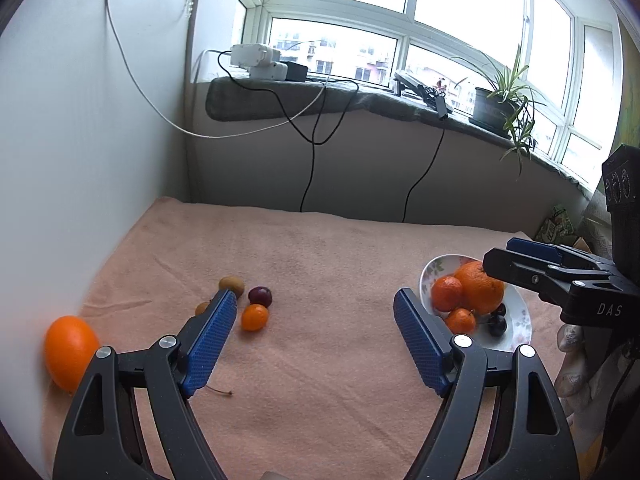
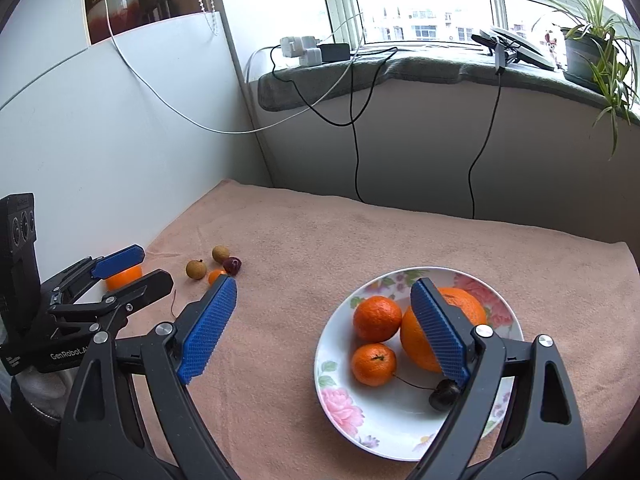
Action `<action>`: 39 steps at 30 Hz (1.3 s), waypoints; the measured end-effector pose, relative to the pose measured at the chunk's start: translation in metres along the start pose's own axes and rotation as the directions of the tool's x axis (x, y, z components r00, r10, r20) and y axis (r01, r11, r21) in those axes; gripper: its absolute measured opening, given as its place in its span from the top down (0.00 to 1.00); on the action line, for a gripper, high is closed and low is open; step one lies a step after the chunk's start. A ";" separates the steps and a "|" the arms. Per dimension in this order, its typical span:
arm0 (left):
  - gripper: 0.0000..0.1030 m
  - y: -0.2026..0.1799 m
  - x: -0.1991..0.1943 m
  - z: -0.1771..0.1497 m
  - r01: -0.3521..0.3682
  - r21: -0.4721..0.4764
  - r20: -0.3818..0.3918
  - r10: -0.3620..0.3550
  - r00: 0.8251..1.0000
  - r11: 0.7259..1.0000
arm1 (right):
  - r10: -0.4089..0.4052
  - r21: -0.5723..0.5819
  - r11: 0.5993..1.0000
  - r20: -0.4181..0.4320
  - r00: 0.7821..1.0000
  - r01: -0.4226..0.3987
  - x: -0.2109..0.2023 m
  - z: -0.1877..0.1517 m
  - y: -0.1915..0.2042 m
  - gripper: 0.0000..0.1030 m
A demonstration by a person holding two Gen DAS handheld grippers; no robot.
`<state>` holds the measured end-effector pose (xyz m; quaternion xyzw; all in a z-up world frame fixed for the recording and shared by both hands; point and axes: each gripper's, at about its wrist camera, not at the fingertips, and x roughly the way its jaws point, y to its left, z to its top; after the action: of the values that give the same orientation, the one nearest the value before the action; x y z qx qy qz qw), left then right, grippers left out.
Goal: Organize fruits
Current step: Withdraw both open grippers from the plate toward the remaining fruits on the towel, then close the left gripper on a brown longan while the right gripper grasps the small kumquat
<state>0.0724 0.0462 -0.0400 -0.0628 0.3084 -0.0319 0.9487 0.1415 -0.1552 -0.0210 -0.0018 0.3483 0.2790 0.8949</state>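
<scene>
A floral plate (image 2: 344,400) (image 1: 520,316) holds a big orange (image 2: 416,336) (image 1: 480,286), two mandarins (image 2: 377,318) (image 2: 373,364) and a dark cherry (image 2: 444,396). My right gripper (image 2: 324,320) is open and empty above the plate's left side. My left gripper (image 1: 316,320) is open and empty over the pink towel. Ahead of it lie a small kumquat (image 1: 254,317), a dark cherry (image 1: 260,296), and two brown longans (image 1: 232,286) (image 2: 196,269). A loose orange (image 1: 70,352) lies at the far left by the white wall.
The pink towel (image 1: 320,380) covers the table. A white panel (image 1: 80,160) walls the left side. Cables hang from the windowsill (image 1: 320,92) at the back, with a potted plant (image 1: 500,104). A cherry stem (image 1: 220,390) lies on the towel.
</scene>
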 end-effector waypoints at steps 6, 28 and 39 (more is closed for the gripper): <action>0.21 0.037 0.003 -0.014 -0.056 -0.046 -0.033 0.054 0.998 0.997 | 0.047 -0.036 0.998 -0.029 0.998 -0.048 0.022 0.008 0.024 0.11; 0.51 0.088 0.049 -0.025 -0.013 -0.114 -0.149 -0.004 0.989 0.993 | 0.251 0.090 0.968 -0.248 0.936 -0.236 0.135 0.007 0.073 0.24; 0.61 0.094 0.071 -0.022 -0.005 -0.118 -0.197 -0.019 0.980 0.993 | 0.363 0.296 0.917 -0.333 0.870 -0.269 0.192 -0.005 0.061 0.49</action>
<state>0.1188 0.1299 -0.1119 -0.1164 0.4024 -0.0229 0.9077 0.2234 -0.0092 -0.1333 0.1096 0.5421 0.3725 0.7452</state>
